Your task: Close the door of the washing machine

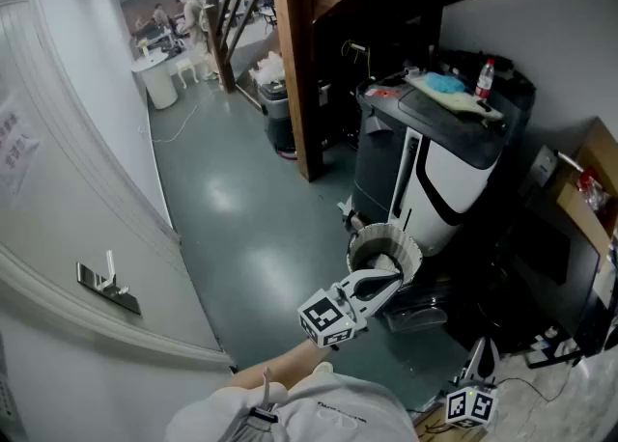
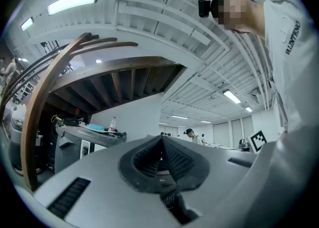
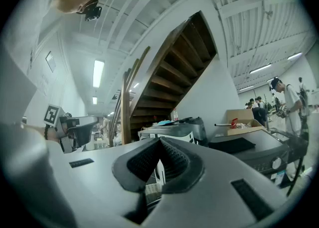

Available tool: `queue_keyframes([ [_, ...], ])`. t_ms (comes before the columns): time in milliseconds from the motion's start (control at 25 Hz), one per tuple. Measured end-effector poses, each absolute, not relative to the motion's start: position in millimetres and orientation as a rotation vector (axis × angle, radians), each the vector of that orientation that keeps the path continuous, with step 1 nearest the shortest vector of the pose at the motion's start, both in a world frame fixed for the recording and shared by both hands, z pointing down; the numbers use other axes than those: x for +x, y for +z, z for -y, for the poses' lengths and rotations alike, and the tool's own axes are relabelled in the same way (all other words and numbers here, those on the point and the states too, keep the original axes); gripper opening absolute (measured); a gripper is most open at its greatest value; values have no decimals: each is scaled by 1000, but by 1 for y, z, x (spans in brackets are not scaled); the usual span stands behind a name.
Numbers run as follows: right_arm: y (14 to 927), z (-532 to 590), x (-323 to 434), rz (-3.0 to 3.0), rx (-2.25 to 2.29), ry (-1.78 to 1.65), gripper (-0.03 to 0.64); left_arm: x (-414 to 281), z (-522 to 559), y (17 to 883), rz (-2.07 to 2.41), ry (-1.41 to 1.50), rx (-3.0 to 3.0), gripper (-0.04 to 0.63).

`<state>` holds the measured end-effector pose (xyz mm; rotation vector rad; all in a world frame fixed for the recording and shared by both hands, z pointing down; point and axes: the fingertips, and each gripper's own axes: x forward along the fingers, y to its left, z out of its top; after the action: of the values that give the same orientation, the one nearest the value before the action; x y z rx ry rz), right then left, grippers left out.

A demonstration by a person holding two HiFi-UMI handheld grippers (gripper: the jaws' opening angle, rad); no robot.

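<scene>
Two grippers, jaws pressed together on nothing: the right gripper (image 1: 482, 353) held low, the left gripper (image 1: 386, 281) further out. Beyond, the dark washing machine (image 3: 269, 157) lies right of the right gripper, likely the nearer hand; its door is unclear.

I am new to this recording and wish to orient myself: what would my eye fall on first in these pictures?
First comes the left gripper, low in the middle of the head view, its jaws shut on nothing. Behind it stands a black and white machine with a red-capped bottle and a blue cloth on top. Left of that, a brown wooden stair post rises from the grey-green floor.
</scene>
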<state>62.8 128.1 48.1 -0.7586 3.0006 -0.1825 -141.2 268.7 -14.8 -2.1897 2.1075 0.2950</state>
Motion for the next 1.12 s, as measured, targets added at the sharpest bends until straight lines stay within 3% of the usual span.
queue_keyframes([
  [760, 74, -111, 82, -3021, -729, -334, 11, -105, -244, 7, -2171, 222, -2197, -3],
  [1120, 99, -119, 60, -3205, -353, -116, 11, -95, -236, 63, -2314, 103, -2166, -3],
])
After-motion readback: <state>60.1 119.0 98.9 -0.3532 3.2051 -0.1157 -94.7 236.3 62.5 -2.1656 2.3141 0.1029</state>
